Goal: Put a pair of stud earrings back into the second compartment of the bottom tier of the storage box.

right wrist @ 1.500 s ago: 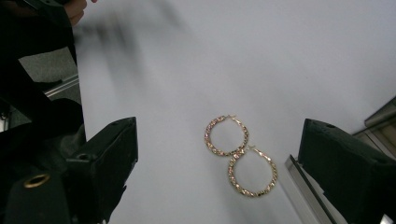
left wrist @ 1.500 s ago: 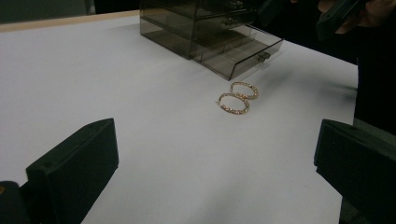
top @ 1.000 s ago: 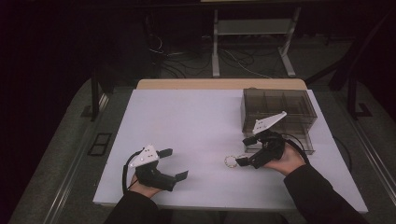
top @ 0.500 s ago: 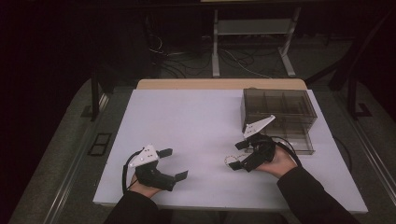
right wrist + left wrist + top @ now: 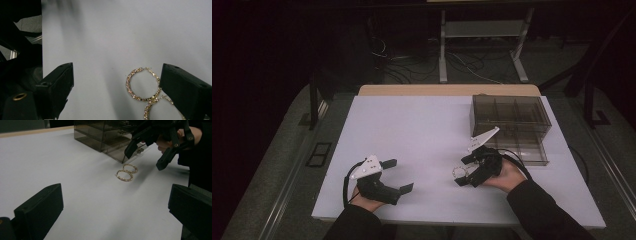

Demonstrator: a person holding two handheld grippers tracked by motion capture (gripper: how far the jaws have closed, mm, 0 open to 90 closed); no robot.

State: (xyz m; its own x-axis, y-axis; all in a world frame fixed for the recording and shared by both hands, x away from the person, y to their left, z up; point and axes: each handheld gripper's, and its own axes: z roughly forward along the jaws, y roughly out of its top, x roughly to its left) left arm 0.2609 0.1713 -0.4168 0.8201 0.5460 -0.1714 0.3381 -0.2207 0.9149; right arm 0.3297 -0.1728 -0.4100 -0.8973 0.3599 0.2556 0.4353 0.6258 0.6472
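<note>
Two gold hoop earrings lie touching each other on the white table. In the left gripper view the earrings sit just in front of a smoky clear drawer box. My right gripper hovers low over them, open, with nothing gripped. In the right gripper view one hoop lies between the jaws close to the right one, and the second hoop runs under that jaw. My left gripper rests open near the front edge, pointing at the earrings.
The drawer box stands at the back right of the table, right behind my right hand. Beyond the far edge are a metal stand and cables on the floor. The right gripper hangs above the earrings in the left gripper view.
My right gripper has come down and toward the left, away from the box, until its open jaws are over the earrings. The left gripper has stayed still.
</note>
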